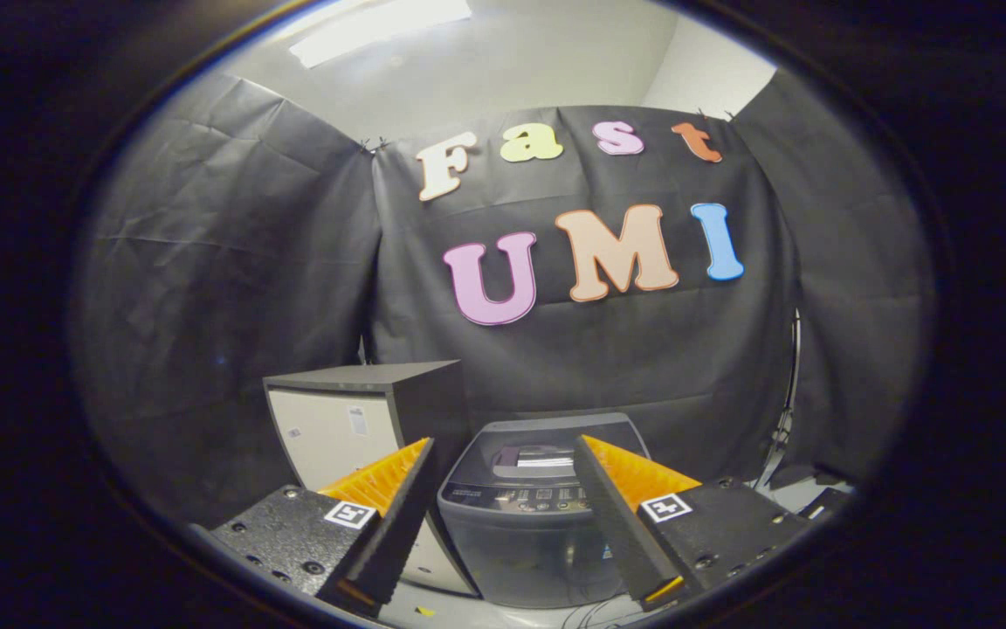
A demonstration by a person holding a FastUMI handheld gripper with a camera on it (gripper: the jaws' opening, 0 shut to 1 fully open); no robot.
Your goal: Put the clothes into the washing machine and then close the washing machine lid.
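Gripper [503, 489] fingers spread wide, holding nothing. Washing machine [529, 524] sits beyond them, seen thru the gap, lid down. Small cabinet [354, 419] just beside machine.

The washing machine [516, 515] is dark grey with a shiny lid, and at its ten o'clock the cabinet [354, 419] is black with a white front.

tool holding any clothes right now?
No. The tool is open, its fingers spread apart with nothing between them, and the washing machine stands just ahead, seen through the gap.
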